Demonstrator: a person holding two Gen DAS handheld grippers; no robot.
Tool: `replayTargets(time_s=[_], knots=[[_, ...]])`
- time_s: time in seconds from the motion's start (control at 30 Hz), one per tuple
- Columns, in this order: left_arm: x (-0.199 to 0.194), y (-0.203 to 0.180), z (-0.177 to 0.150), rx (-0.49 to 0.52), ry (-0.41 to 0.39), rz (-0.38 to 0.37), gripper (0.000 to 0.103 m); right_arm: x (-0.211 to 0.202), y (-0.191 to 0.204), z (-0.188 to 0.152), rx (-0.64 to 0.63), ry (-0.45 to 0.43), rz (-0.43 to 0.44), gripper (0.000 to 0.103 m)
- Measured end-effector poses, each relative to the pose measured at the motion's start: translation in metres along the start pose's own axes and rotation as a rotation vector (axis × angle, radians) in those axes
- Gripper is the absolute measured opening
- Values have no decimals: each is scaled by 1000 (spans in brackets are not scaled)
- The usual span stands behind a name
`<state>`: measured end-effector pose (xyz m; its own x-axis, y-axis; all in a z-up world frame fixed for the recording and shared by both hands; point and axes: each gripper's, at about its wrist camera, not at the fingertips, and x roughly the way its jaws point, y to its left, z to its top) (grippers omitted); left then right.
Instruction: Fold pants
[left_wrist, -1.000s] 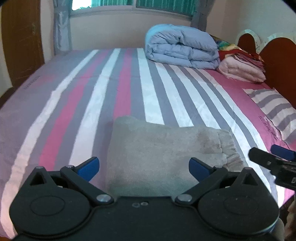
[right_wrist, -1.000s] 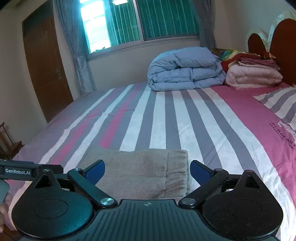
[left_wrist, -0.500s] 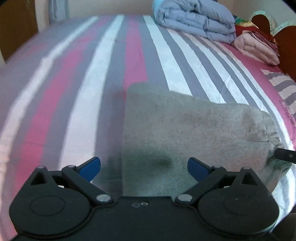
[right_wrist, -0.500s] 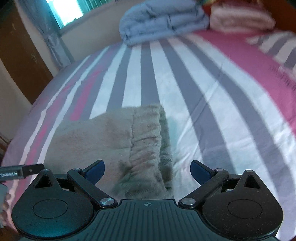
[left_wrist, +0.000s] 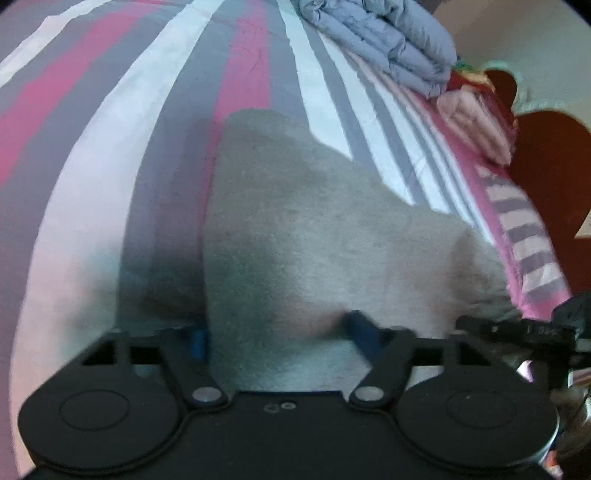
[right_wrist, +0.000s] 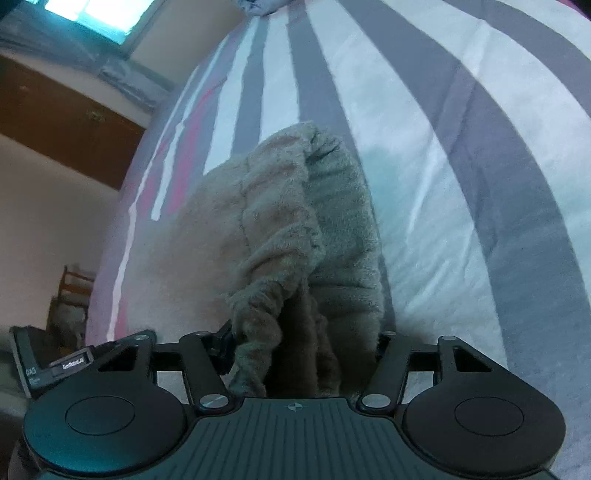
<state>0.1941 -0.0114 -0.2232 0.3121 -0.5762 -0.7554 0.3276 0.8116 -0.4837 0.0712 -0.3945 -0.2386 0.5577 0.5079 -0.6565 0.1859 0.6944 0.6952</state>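
Both grippers dropped onto pants since earlier frame, camera tilted down, window mostly out of shot. Left gripper (left_wrist: 280, 332) jaws closing, near folded edge of grey-beige pants (left_wrist: 314, 236) between them. Right gripper (right_wrist: 303, 354) jaws closing, bunched waistband (right_wrist: 332, 221) between them. Firm clamp: cannot tell. Pants lie lower centre on striped bed (left_wrist: 110, 155). Folded blue duvet (left_wrist: 388, 40) upper right, pink blankets (left_wrist: 476, 125) beside it.
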Motion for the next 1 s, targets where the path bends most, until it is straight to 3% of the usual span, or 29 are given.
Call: replayTargets(time_s=[0.17,0.23,0.53,0.6,0.67,0.73,0.8,0.9,1.0], knots=[[-20,-5,-5,-8,-108,-3,21,-19,5,-2,6,-44,61,42],[-27,-11,-1,7,-150,-4,17,-28,18,-3,-31,-80,71,41],[-45,-29,45,7,-320,2,17,-58,60,23,-162,-215,154,40],[-31,-30,55,35,-296,39,17,-47,55,36,-169,-204,144,40],[-6,-31,58,49,-221,78,20,-29,45,41,-159,-169,116,42],[12,-28,53,72,-176,132,31,-10,33,44,-141,-126,33,47],[7,-27,51,73,-187,125,32,2,19,40,-109,-90,-58,56],[-15,-30,58,75,-213,124,30,-20,15,30,-107,-170,-50,66],[-17,-41,75,129,-160,132,30,-56,31,28,-170,-300,-105,75]])
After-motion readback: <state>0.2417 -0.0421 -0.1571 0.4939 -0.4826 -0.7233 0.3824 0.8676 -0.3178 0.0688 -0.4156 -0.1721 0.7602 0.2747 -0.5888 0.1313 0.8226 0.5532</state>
